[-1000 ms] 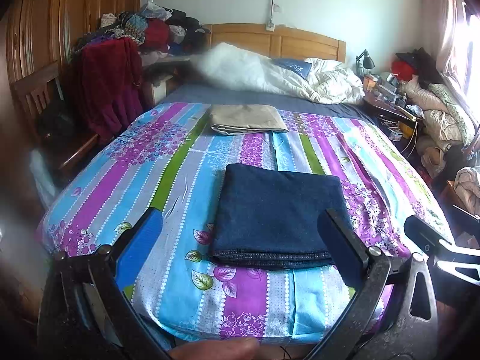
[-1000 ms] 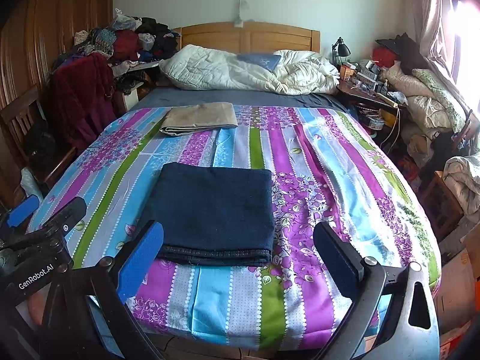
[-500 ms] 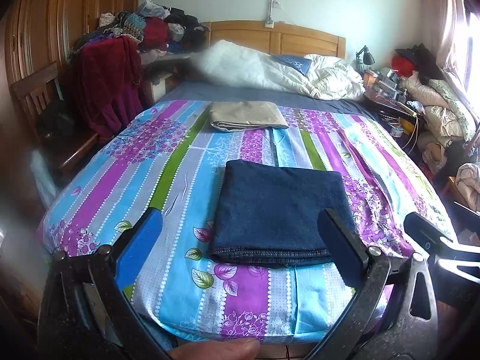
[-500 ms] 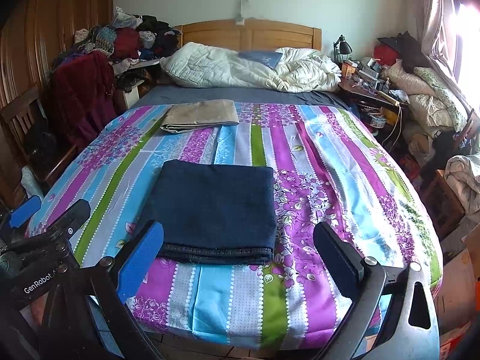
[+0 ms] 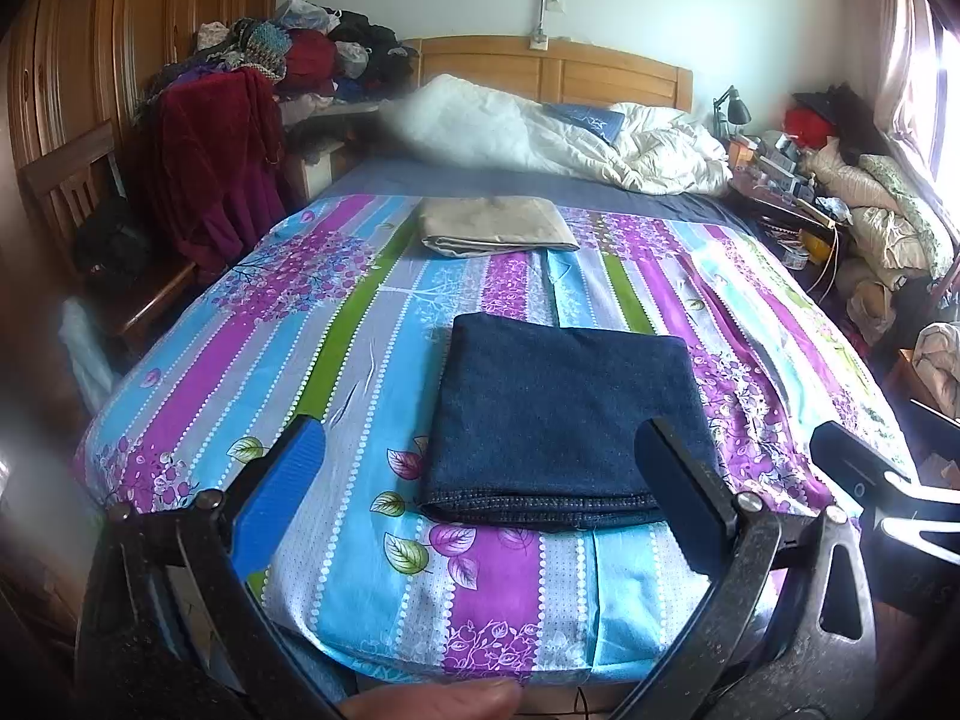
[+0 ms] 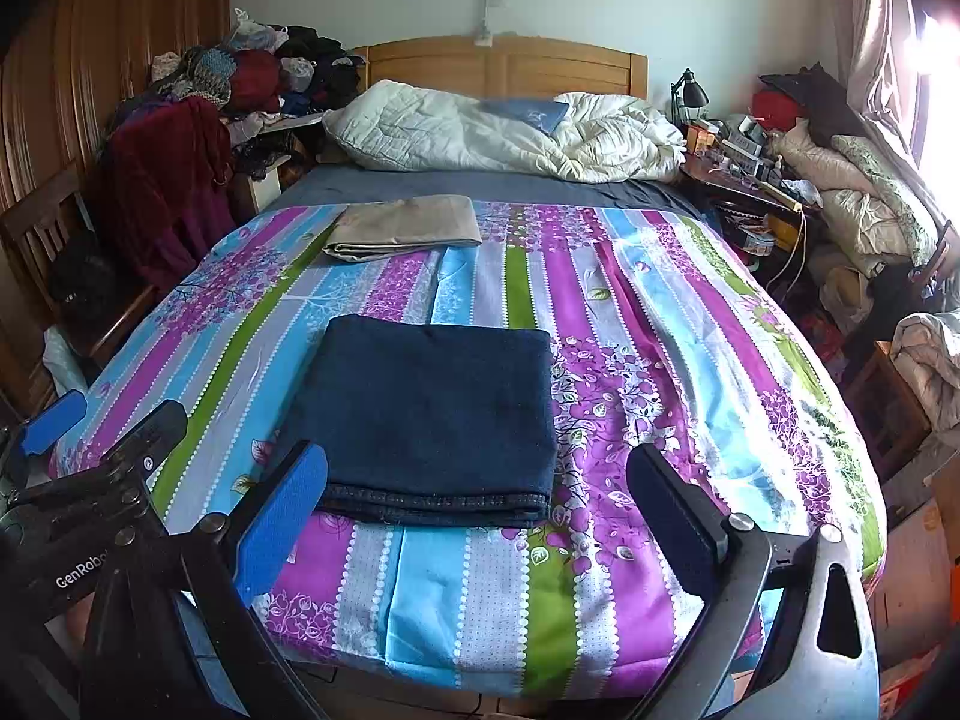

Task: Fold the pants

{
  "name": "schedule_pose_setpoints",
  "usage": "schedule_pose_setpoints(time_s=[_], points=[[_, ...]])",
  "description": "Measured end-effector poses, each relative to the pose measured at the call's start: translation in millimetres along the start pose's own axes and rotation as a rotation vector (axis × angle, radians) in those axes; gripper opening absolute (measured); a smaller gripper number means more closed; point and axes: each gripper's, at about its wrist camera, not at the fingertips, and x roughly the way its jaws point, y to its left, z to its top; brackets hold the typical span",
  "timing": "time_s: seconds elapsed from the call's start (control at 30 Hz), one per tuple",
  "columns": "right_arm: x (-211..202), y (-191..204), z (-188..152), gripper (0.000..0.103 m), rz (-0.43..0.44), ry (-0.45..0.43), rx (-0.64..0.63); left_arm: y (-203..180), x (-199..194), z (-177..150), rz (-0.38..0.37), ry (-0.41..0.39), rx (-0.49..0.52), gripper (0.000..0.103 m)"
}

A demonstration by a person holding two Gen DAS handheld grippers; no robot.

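Pants (image 5: 564,420), dark blue denim folded into a flat rectangle, lie on the striped floral bedspread (image 5: 360,360) close to the foot of the bed, stitched edge facing the cameras. Nearest of all, at the bottom of the left wrist view, a fingertip (image 5: 432,699) of the person shows under the tool. The left gripper (image 5: 480,498) is held level just off the foot of the bed, pointing along it toward the headboard, its jaws spread wide and holding nothing; the blue pad (image 5: 279,498) stands left of the pants and the dark pad (image 5: 678,498) overlaps their near right corner in view, without visible contact. The right gripper (image 6: 477,510) is posed likewise beside it, also wide open and empty, its blue pad (image 6: 282,516) before the near left corner of the pants (image 6: 432,414) and its dark pad (image 6: 672,516) over bare bedspread (image 6: 660,360) to the right. In the right wrist view the left gripper (image 6: 102,426) appears at the lower left, off the bed's corner.

Farther up the bedspread lies a folded beige garment (image 5: 495,225), well apart from the pants. Beyond it, a rumpled white quilt (image 6: 504,132) is heaped against the wooden headboard (image 6: 504,63). A chair draped in dark red cloth (image 5: 216,162) stands left of the bed, and a cluttered nightstand with a desk lamp (image 6: 690,90) stands to its right.
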Motion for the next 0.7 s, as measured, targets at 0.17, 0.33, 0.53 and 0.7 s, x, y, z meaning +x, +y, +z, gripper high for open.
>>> schedule_pose_setpoints(time_s=[0.17, 0.33, 0.53, 0.7], points=[[7, -2, -1, 0.102, 0.006, 0.006, -0.008, 2, 2, -1, 0.0, 0.003, -0.002, 0.103], [10, -2, -1, 0.102, 0.011, 0.009, -0.011, 5, 6, -4, 0.001, 0.01, 0.001, 0.103], [15, -2, 0, 0.102, 0.016, 0.011, -0.02, 5, 6, -3, -0.001, 0.013, 0.004, 0.103], [18, -1, 1, 0.102, 0.031, 0.009, -0.034, 5, 6, -3, 0.001, 0.01, 0.003, 0.103]])
